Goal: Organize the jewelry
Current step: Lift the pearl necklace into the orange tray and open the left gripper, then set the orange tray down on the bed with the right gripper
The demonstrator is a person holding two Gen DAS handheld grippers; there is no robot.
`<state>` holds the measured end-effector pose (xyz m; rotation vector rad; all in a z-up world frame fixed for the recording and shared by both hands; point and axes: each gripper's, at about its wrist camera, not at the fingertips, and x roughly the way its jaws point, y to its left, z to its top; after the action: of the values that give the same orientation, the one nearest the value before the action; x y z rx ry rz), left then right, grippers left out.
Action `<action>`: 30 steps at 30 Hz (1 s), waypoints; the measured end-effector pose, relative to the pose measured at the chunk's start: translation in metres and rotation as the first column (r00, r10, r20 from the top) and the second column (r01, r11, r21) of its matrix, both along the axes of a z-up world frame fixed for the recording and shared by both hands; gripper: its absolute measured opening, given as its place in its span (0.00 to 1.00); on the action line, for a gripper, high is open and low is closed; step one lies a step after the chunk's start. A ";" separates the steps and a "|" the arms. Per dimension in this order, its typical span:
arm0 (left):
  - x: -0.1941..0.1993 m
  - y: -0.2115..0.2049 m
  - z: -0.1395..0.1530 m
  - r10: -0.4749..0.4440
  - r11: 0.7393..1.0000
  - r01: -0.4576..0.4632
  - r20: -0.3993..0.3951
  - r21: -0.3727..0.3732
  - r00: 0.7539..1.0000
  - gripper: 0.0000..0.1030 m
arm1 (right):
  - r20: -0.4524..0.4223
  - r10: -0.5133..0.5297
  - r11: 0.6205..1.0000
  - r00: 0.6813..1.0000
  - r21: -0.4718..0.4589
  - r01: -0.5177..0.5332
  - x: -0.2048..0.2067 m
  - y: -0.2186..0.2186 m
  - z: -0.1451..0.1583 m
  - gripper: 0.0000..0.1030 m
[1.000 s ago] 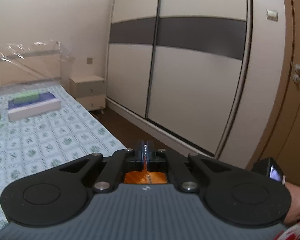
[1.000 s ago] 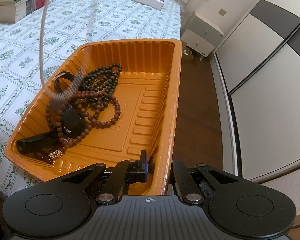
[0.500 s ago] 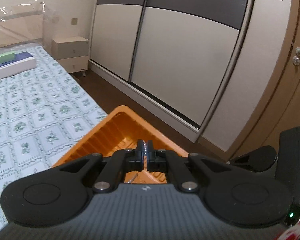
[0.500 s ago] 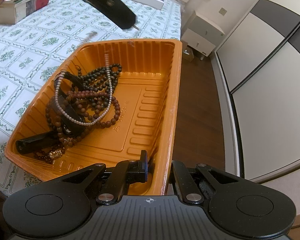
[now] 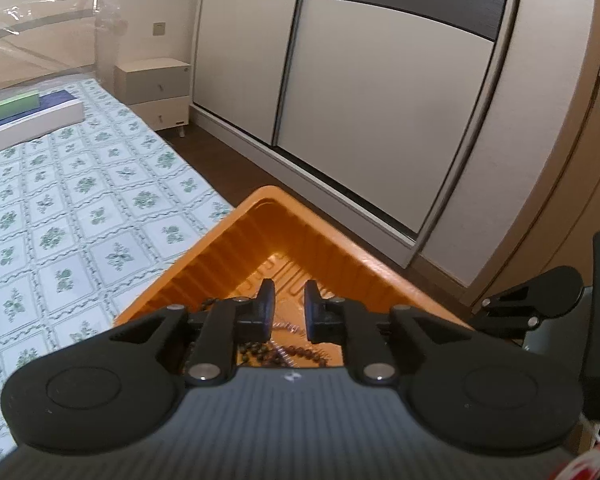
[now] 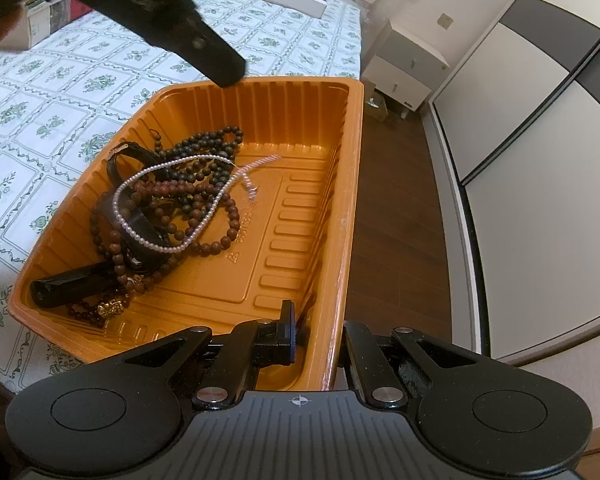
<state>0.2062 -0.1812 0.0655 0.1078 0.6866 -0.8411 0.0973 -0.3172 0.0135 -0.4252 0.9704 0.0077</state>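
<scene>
Parted, with nothing between them, the jaws of the left gripper (image 5: pixel 286 304) hang over the far corner of the orange tray (image 6: pixel 350 184). A second ago they were pinched shut on the pearl string (image 6: pixel 168 200), held high above the bed (image 5: pixel 60 208); half a second ago the string was dropping into the tray. Now it lies loose on top of the dark bead heap (image 6: pixel 196 164), one thin end trailing toward the tray's middle. Right gripper (image 6: pixel 314 330) grips the tray's near rim, one finger inside the wall and one outside, just as it did in both earlier views, so the tray has not shifted on the bed.

That release looks complete: the string is in the tray with the other pieces, a black strap (image 6: pixel 134 156) and a black tube (image 6: pixel 66 282) among them. Left gripper seems free to fetch another piece, if any remain outside; none shows on the bed in these views.
</scene>
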 end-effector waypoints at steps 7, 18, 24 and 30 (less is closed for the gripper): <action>-0.009 0.028 0.006 0.054 0.998 -0.055 0.039 0.012 0.998 0.14 | 0.001 -0.001 1.000 1.000 0.004 0.001 0.000 -0.002 0.000 0.05; -0.035 0.096 0.006 0.197 0.979 -0.201 0.098 0.035 0.976 0.19 | 0.009 -0.001 0.994 1.000 0.112 0.000 0.000 -0.026 -0.007 0.05; -0.055 0.137 -0.007 0.288 0.953 -0.295 0.099 0.065 0.952 0.23 | -0.024 -0.021 0.964 0.999 0.264 0.027 0.008 -0.057 -0.020 0.05; -0.073 0.174 -0.024 0.384 0.915 -0.390 0.068 0.106 0.921 0.24 | -0.042 -0.041 0.919 0.998 0.390 0.054 0.013 -0.082 -0.033 0.05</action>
<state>0.1331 -0.0075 0.0420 0.0929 0.6853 -0.4147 0.1098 -0.3997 -0.0200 -0.0315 0.9837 0.1636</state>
